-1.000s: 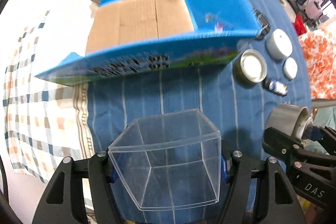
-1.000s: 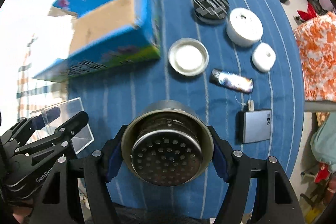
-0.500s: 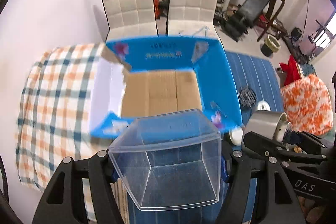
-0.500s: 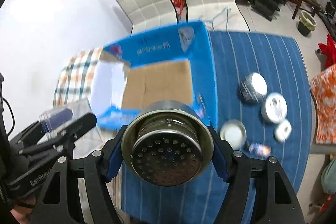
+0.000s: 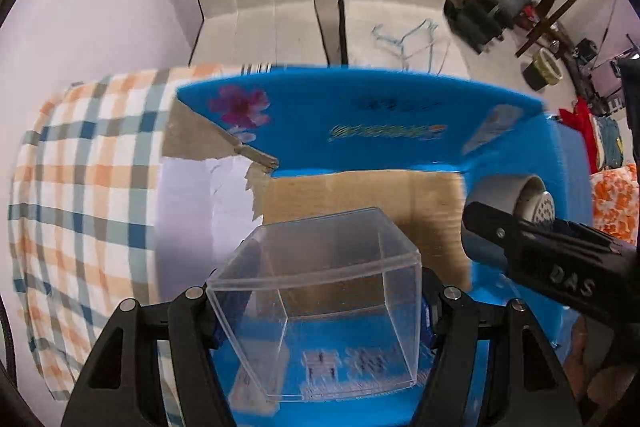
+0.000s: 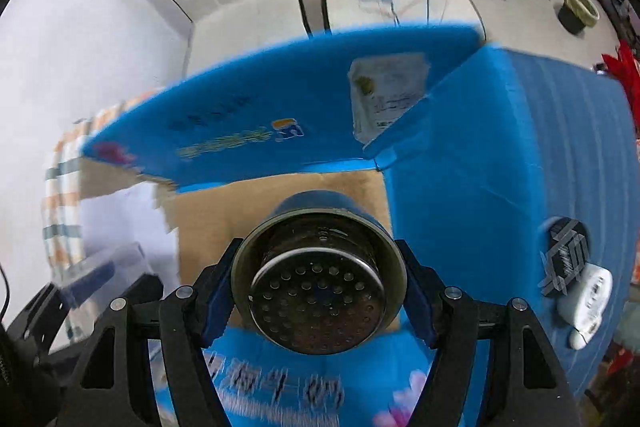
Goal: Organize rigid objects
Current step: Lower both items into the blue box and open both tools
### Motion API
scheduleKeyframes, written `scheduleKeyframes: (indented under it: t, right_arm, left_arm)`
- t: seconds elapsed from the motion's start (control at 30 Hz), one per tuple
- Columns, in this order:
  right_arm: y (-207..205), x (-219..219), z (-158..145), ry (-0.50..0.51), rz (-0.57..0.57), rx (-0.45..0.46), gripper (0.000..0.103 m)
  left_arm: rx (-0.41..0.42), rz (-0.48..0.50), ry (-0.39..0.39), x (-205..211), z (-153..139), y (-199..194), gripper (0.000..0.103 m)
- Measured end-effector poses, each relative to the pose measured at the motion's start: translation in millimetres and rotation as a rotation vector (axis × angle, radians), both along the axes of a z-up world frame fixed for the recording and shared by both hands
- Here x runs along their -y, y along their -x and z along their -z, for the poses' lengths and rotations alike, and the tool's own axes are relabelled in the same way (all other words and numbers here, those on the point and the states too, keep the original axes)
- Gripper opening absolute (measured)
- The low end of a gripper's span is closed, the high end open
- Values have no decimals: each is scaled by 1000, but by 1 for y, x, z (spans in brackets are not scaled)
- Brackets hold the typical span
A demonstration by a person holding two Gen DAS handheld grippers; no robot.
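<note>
Both grippers hold their loads above the open blue box.

Left wrist view: the left gripper point(image 5: 318, 311) has its jaws grasping a clear plastic box point(image 5: 320, 299) over the blue cardboard box point(image 5: 400, 131) and its brown floor. Right wrist view: the right gripper point(image 6: 320, 291) has its jaws clenched on a metal strainer cup point(image 6: 318, 277) above the same box; a black disc point(image 6: 564, 259) lies on the blue striped cloth point(image 6: 580, 131).
</note>
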State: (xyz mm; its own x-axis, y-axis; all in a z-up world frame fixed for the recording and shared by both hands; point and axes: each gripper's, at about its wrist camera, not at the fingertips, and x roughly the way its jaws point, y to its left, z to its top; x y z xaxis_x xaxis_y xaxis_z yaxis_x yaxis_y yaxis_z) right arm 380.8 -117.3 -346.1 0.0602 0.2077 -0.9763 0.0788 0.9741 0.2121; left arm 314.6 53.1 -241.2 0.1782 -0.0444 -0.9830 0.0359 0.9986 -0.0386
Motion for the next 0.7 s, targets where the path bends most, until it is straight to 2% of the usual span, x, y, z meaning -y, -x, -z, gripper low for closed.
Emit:
scheduleKeyframes:
  t: [0.23,0.33,0.4,0.43,0.57,0.7]
  right_arm:
    - [-23,-13,47,94,2,-79,74]
    - [-27,-14,43,98,-1,-90,76]
    - [-28,-11,30,86,8,-61,90]
    - [-27,-7,21,88,22,-38,93]
    - [-27,3,0,96,44,12,93]
    - [-29,12,-2,98,68,15,93]
  left_arm:
    - [-85,20,1,-5,48,-15,65]
    - [-111,18,17,-5,55,-16,65]
    - [-123,22,30,-4,57,-16,65]
    - [-127,20,37,-5,58,-16,65]
    - [-153,-2,108,-6,58,-22,65]
    - [-190,5,161,2,64,-34,65]
